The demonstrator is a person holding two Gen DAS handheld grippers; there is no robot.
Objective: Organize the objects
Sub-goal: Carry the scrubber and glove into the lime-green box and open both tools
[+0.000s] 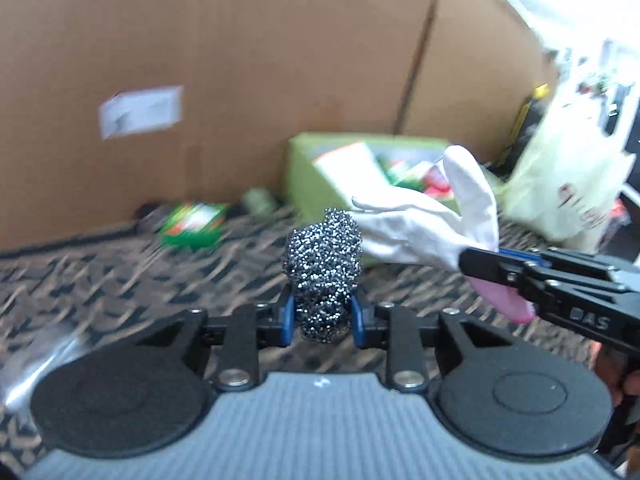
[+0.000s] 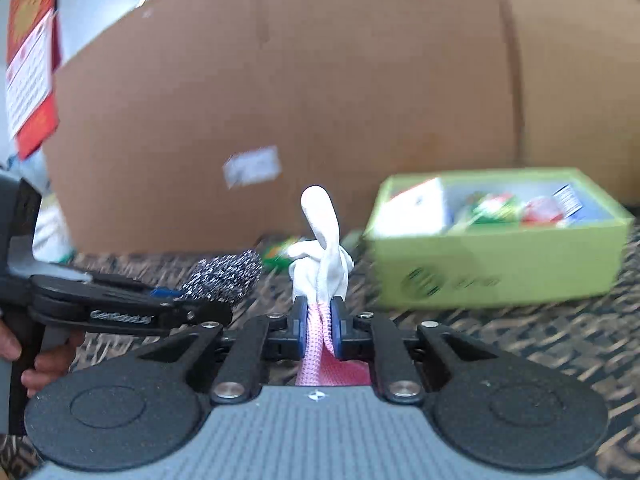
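Observation:
My left gripper is shut on a steel wool scourer, held above the patterned carpet; the scourer also shows in the right wrist view. My right gripper is shut on a white glove with a pink cuff. The glove also shows in the left wrist view, close to the scourer's right side. A green open box holding several packets stands on the carpet ahead and right; it also shows in the left wrist view.
A large cardboard box forms a wall behind. A green packet and a dark item lie at its foot. A white plastic bag sits at the right. A shiny wrapper lies at the left.

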